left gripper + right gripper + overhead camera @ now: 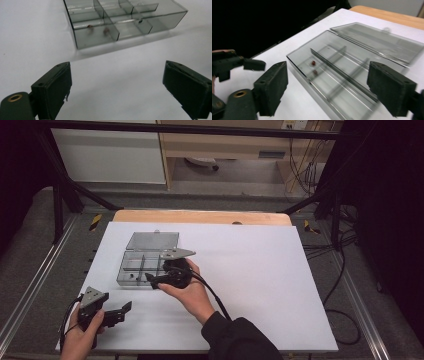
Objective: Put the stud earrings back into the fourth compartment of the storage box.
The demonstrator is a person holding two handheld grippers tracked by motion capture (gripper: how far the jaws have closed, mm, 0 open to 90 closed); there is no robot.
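The right tongs (156, 279) hang spread wide at the near right corner of a clear plastic box (134, 266), gripping nothing. In the right gripper view the box (342, 82) lies between and just beyond the two jaws, running from about 6 o'clock up toward 1 o'clock, its flat lid (384, 41) folded open on the far side. Two small reddish bits (314, 63) sit in a compartment near the box's closest corner.

The left tongs (120, 312) are also spread and empty, held at about 7 o'clock from the box and well apart from it. In the left gripper view the box (117, 20) stands at 12 o'clock ahead of the open jaws, with bare white tabletop (120, 75) between them; the reddish bits (106, 31) show blurred in its nearest compartment.

In the high view the box rests left of centre on the white tabletop (260, 270), its lid (152, 240) at 12 o'clock.
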